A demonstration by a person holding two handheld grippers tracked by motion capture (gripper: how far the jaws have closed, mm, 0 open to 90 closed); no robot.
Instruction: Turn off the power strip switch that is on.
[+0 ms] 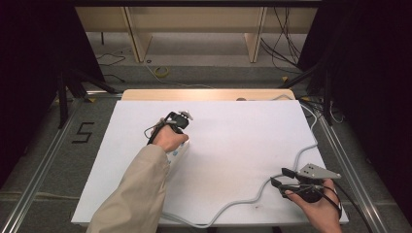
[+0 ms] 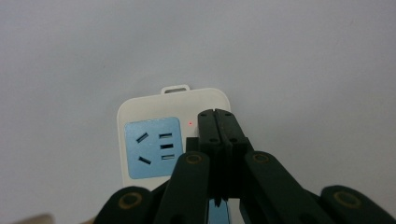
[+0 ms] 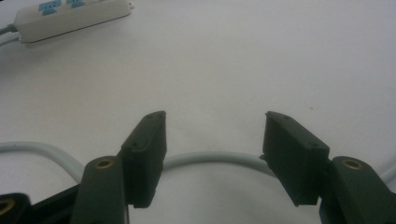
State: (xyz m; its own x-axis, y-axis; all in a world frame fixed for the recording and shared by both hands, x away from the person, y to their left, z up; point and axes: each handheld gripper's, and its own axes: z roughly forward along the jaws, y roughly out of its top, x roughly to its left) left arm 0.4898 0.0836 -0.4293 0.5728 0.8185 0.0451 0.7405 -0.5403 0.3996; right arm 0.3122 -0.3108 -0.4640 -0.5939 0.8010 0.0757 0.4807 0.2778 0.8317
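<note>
So there's a big white sheet-covered table (image 1: 233, 145), and sitting left of its middle is a cream plastic power strip with pale blue socket faces (image 2: 154, 140), its grey cable (image 1: 243, 196) snaking across toward the near right corner. The left gripper (image 2: 222, 122) hangs right over the strip's end with its black jaws pressed together, nothing pinched between them. The right gripper (image 3: 214, 140) sits low at the near right with jaws spread wide, cable lying just behind them.
</note>
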